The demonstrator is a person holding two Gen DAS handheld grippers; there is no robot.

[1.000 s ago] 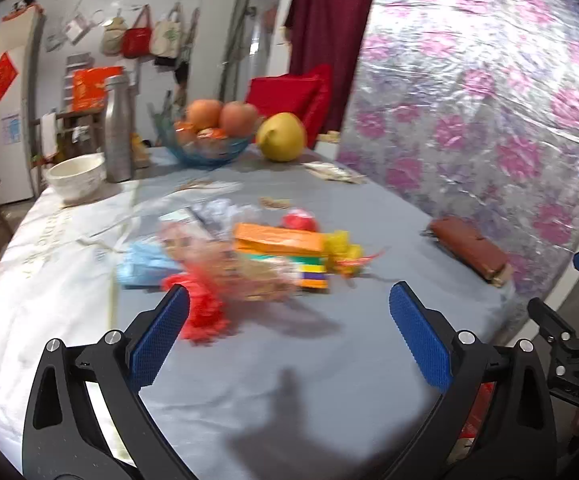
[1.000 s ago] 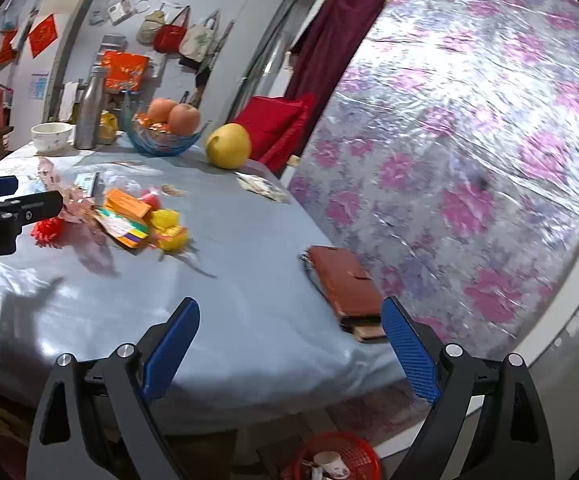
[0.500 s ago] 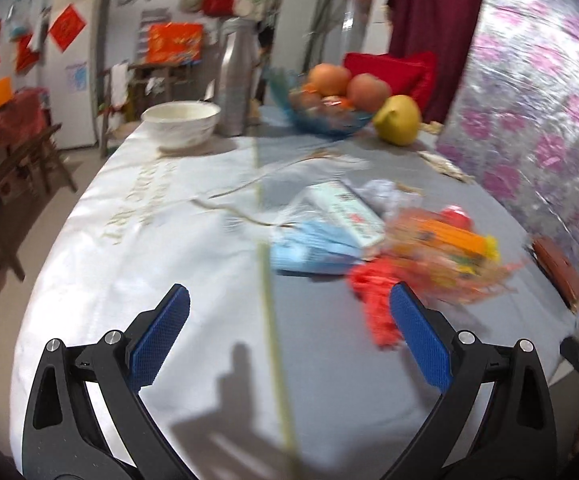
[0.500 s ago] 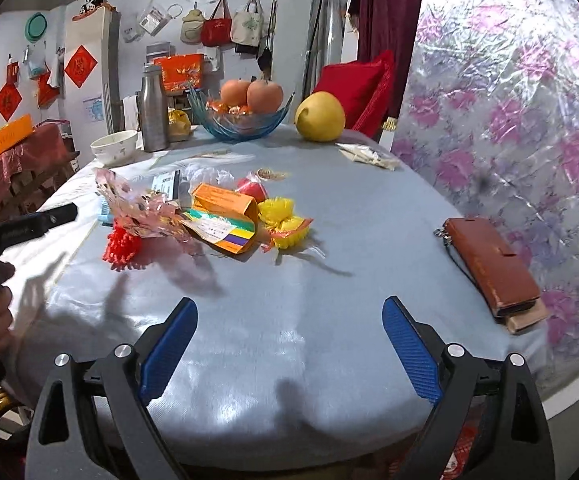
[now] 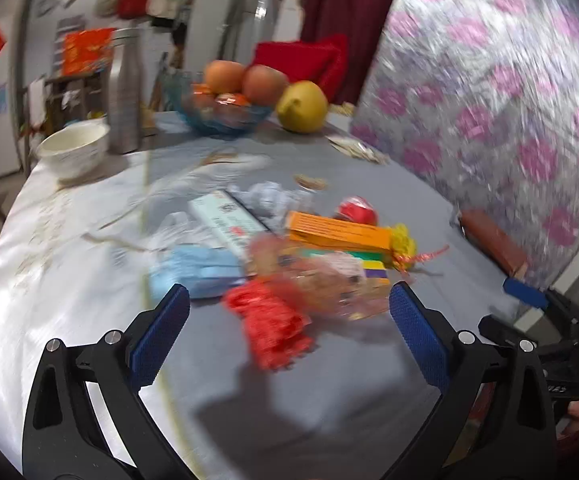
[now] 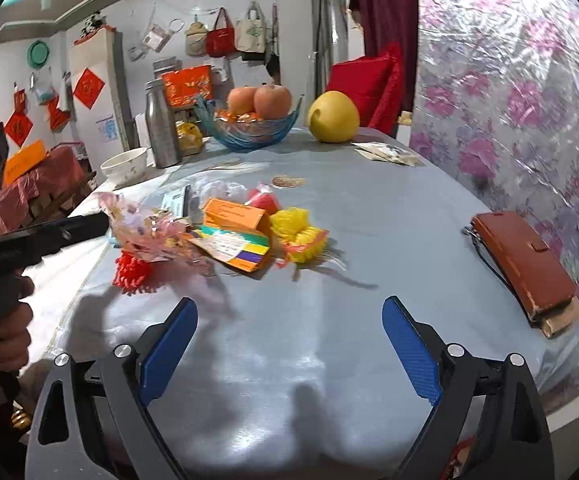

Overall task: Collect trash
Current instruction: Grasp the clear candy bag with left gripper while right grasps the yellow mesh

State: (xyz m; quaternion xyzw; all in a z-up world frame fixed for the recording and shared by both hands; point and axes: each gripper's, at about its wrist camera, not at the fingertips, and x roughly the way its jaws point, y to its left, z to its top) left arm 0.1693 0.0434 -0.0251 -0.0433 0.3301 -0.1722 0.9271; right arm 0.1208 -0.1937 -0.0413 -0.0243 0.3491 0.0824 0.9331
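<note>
A cluttered room with red paper decorations and hanging bags on the far wall surrounds a round table [image 6: 369, 240] under a grey-blue cloth, and a floral plastic sheet hangs along its right side. At the far end stand a blue glass fruit bowl [image 6: 249, 132], a large yellow pomelo [image 6: 333, 118], a steel flask [image 6: 161, 136] and a white bowl [image 6: 125, 164]. The trash sits together near the middle of the table: an orange box [image 6: 235, 214] on a striped flat carton [image 6: 235, 248], a yellow mesh scrap [image 6: 295, 226] just to its right, a small red wrapper [image 6: 263, 200] behind it, a pink crinkled plastic wrapper [image 6: 145, 228] and a red fringed scrap [image 6: 133, 274] at the left end, with a pale blue packet [image 5: 197, 270] and crumpled clear plastic [image 5: 267, 198] beyond. A brown wallet [image 6: 523, 262] lies well apart near the right edge. The left gripper [image 5: 289, 330] is spread wide and holds nothing, its blue pads on either side of the red fringed scrap in its own blurred view; whether it touches anything cannot be told. The right gripper [image 6: 289, 342] hangs over bare cloth at the near edge, its fingers likewise far apart and empty
</note>
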